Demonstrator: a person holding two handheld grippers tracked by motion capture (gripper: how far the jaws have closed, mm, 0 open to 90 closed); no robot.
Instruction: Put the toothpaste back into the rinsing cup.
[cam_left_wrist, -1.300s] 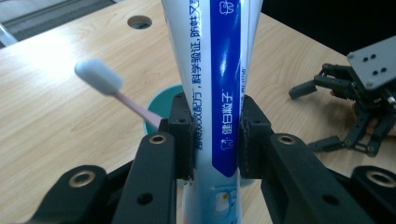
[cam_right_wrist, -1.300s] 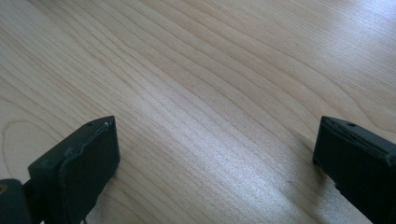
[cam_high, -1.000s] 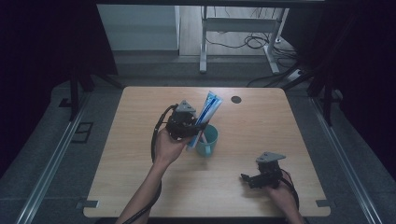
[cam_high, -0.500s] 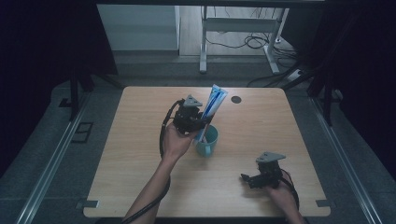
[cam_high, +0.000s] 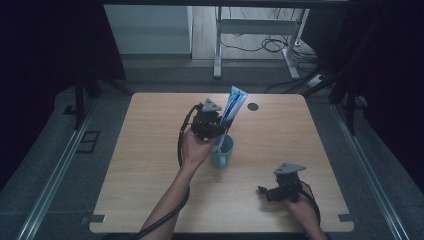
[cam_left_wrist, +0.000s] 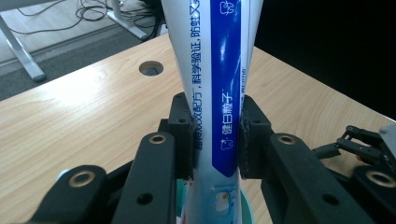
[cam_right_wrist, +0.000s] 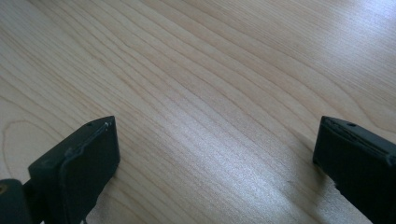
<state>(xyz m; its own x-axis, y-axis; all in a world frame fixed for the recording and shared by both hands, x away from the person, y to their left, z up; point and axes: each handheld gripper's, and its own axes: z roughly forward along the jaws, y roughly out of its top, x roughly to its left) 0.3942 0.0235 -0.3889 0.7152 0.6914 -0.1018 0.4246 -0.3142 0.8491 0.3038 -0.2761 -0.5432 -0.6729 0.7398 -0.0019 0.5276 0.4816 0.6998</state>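
In the left gripper view, the top of the toothpaste tube (cam_left_wrist: 219, 84) is cut off by the picture's top edge, and its bottom end runs off the bottom edge. The cup (cam_left_wrist: 245, 210) shows there as just a thin teal sliver behind the black jaws. In the high view, the tube's lower end (cam_high: 220, 142) is hidden inside the cup (cam_high: 223, 154), and the left hand-held gripper (cam_high: 216, 125) covers part of the tube. The writing on the tube is too small to read there. The person's 2 arms are cut off at the bottom edge.
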